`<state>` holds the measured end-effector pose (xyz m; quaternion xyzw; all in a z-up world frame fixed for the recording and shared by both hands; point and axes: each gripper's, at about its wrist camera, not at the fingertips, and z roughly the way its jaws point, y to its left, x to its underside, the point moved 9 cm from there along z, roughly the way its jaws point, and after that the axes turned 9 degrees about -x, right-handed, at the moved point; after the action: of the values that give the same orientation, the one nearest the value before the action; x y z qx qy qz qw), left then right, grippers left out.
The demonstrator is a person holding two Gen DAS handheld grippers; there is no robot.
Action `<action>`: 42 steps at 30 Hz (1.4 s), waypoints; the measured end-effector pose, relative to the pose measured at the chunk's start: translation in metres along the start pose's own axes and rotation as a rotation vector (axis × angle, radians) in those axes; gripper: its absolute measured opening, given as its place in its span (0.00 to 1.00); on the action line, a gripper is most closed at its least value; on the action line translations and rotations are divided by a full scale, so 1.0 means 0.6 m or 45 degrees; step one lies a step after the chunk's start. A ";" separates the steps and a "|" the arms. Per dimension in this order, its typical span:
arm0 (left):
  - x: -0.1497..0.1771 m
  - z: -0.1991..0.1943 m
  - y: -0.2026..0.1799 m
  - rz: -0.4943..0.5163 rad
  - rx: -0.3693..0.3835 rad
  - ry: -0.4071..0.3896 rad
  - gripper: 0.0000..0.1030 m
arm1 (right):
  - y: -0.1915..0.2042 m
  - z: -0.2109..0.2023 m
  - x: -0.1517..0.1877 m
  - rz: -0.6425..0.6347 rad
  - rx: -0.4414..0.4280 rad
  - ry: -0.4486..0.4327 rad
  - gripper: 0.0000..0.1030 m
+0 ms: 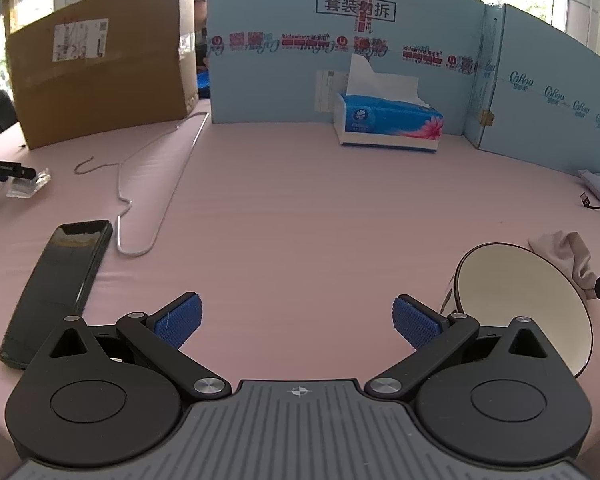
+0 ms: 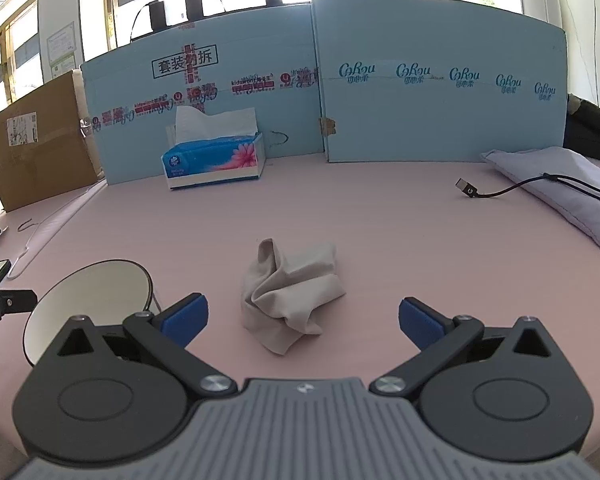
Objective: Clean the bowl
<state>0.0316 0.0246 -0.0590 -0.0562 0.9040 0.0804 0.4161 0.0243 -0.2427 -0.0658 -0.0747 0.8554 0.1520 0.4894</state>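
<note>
A cream bowl (image 1: 528,300) with a dark rim lies on the pink tabletop, low at the right of the left wrist view and behind my left gripper's right finger. In the right wrist view the bowl (image 2: 96,296) sits at the lower left, partly hidden by the finger linkage. A crumpled beige cloth (image 2: 290,294) lies straight ahead of my right gripper (image 2: 302,322), between its spread fingers and a little beyond them. The cloth (image 1: 564,258) also shows just past the bowl. My left gripper (image 1: 298,322) is open over bare table. Both grippers hold nothing.
A tissue box (image 1: 390,122) stands against the light blue cardboard wall (image 1: 380,60) at the back. A brown carton (image 1: 100,80), a wire hanger (image 1: 160,176) and a black phone (image 1: 58,292) lie at the left. A lilac pouch (image 2: 560,188) with a USB cable (image 2: 470,188) lies at the right.
</note>
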 end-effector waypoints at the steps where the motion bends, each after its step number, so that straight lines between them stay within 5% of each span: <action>1: 0.000 0.000 0.000 0.002 -0.002 0.000 1.00 | 0.000 0.000 0.000 0.000 -0.001 0.001 1.00; 42: -0.003 -0.008 -0.011 0.036 -0.011 -0.008 1.00 | 0.003 0.009 0.000 -0.008 -0.014 0.023 1.00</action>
<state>0.0303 0.0174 -0.0551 -0.0451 0.9031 0.0905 0.4174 0.0281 -0.2392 -0.0676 -0.0814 0.8588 0.1544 0.4817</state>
